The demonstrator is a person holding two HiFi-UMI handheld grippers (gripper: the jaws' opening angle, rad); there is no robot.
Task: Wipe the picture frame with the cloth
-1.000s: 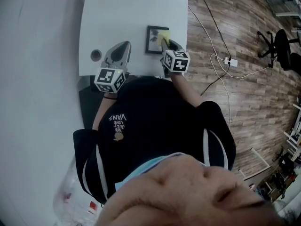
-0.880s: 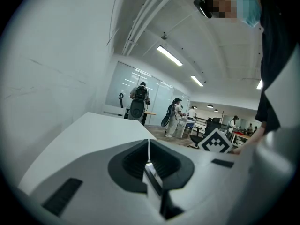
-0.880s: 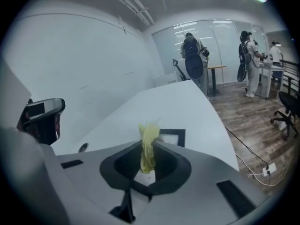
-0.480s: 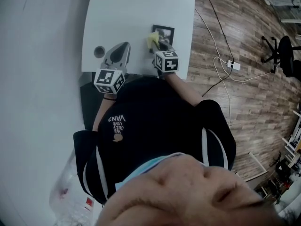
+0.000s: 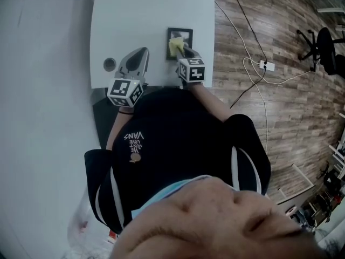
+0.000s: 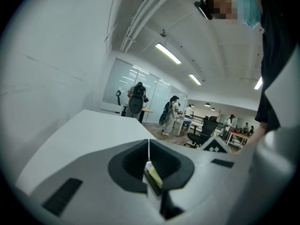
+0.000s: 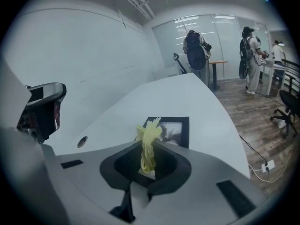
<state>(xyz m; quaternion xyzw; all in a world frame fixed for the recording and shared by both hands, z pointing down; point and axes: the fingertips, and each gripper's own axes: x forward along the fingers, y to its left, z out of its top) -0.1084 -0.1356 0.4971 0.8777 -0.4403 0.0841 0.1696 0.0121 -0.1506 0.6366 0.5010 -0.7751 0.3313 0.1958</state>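
The white rounded table carries the small dark-rimmed rectangular picture frame, which lies flat near its right edge. The right gripper is at 6 o'clock from the frame, its jaws clenched on the crumpled yellow cloth. The cloth stands out over the frame's near left corner and seems to touch it. At 9 o'clock from it, the left gripper rests with its jaws pressed together. A round grey hole sits at its 9 o'clock.
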